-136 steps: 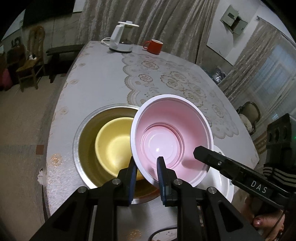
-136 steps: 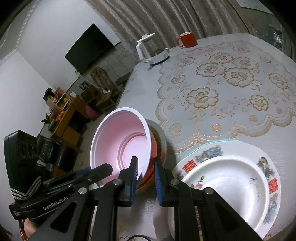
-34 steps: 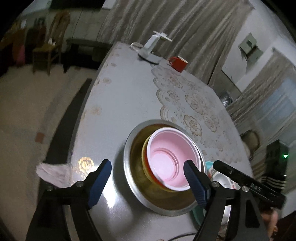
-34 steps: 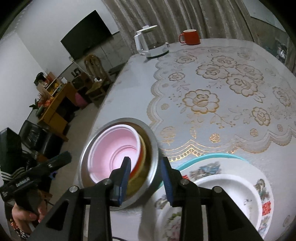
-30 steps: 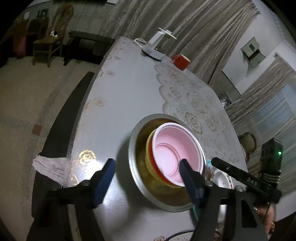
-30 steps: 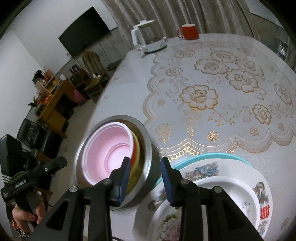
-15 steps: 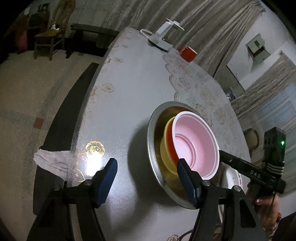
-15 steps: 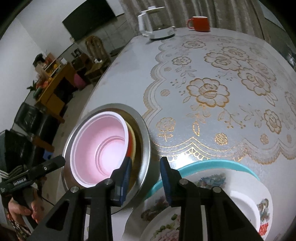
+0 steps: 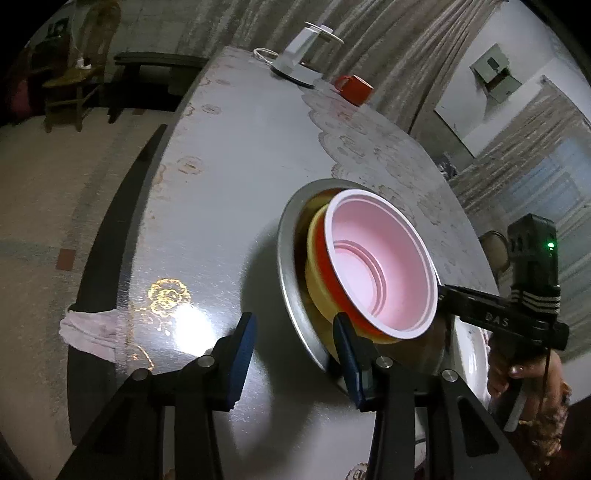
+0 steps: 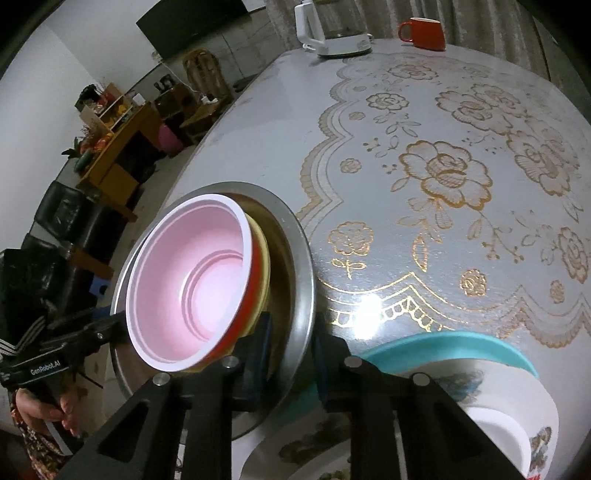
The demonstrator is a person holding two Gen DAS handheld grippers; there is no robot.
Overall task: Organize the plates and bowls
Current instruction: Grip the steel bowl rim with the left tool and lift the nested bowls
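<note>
- Three vessels sit nested on the table (image 9: 221, 184): a pink bowl (image 9: 376, 269) inside a yellow bowl (image 9: 314, 280), both tilted in a metal basin (image 9: 286, 258).
- The left gripper (image 9: 293, 332) straddles the basin's near rim, jaws closing and pads not yet touching it.
- The right gripper (image 10: 291, 339) is closing narrowly over the opposite rim; I cannot tell whether its pads press yet.
- Gripping both sides would likely steady the stack for lifting.
- Stacked plates (image 10: 461, 343) lie just beside the basin.

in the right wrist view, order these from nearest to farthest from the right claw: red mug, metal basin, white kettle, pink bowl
1. metal basin: its rim sits between the right claw's closing jaws.
2. pink bowl: just left, nested inside the basin.
3 and 4. white kettle and red mug: both at the table's far edge, too close to call.
</note>
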